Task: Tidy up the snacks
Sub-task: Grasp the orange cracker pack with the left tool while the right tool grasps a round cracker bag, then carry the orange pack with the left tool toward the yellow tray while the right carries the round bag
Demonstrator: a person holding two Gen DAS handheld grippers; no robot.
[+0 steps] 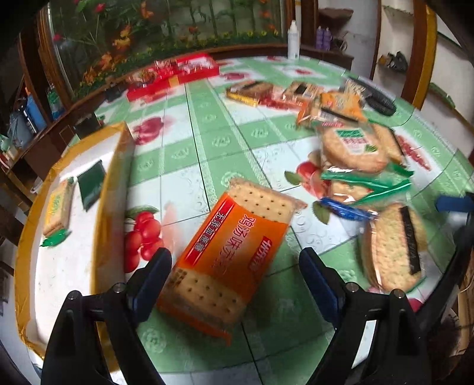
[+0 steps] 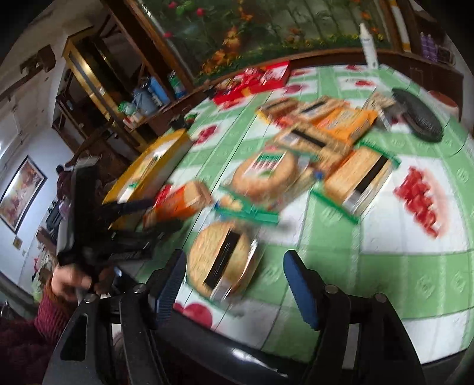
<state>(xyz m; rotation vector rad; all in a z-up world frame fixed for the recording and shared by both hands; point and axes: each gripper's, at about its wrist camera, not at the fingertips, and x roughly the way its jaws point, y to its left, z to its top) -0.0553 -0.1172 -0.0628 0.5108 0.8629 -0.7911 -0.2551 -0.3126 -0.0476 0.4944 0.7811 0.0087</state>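
Yellow-rimmed box [image 1: 114, 189] sits left of the orange cracker pack [image 1: 234, 251], which lies flat on the fruit-print tablecloth [image 1: 207, 142]; its red band has Chinese writing I can't read surely. My left gripper [image 1: 235, 272] is wide open, straddling that pack, pads apart from it. My right gripper [image 2: 234, 284], right of the pack, is open and empty above a round cracker pack [image 2: 222, 260].

The desk [image 1: 207, 142] is being covered by a green-and-white checked cloth printed with red fruit. Behind it, a wood-framed floral panel [image 1: 166, 26] is being displayed. To the left, wooden shelving [image 2: 97, 88] is being set against a white wall, where a framed picture [image 2: 20, 195] is being hung in daylight.
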